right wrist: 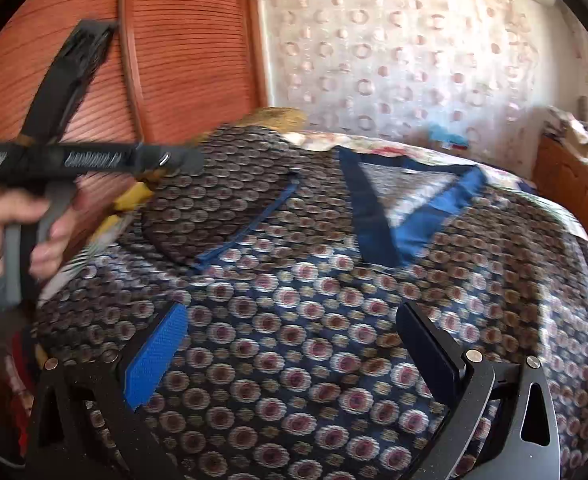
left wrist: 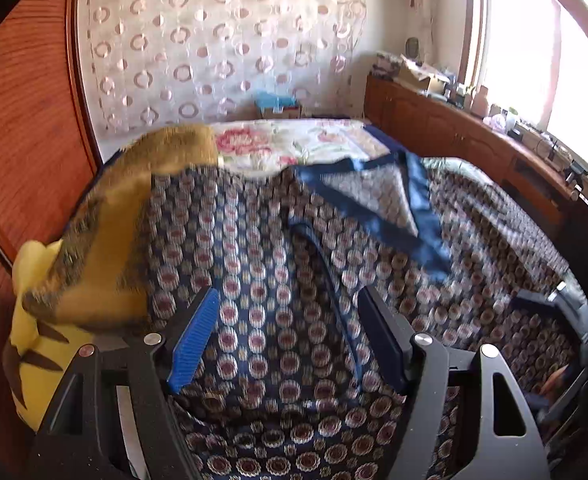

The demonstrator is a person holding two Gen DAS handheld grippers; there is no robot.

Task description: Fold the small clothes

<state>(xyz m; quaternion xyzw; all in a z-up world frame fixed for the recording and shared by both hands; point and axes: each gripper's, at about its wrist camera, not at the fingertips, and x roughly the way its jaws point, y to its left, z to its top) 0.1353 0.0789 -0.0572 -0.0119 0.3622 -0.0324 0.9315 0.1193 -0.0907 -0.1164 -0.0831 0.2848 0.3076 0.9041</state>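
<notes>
A dark blue garment (left wrist: 277, 288) printed with round floral medallions lies spread on the bed, its blue V-neck collar (left wrist: 398, 204) facing the far side. It also fills the right wrist view (right wrist: 314, 320), collar (right wrist: 410, 216) at the upper right, one sleeve (right wrist: 221, 208) folded in at the upper left. My left gripper (left wrist: 289, 336) is open and empty just above the cloth. My right gripper (right wrist: 289, 348) is open and empty over the garment's lower part. The left gripper's body (right wrist: 93, 156), held by a hand, shows at the left of the right wrist view.
A yellow-brown striped plush toy (left wrist: 105, 240) lies at the bed's left edge by the wooden wardrobe (left wrist: 25, 120). A floral bedspread (left wrist: 294, 140) lies beyond the garment. A cluttered wooden cabinet (left wrist: 474, 136) runs along the right under the window.
</notes>
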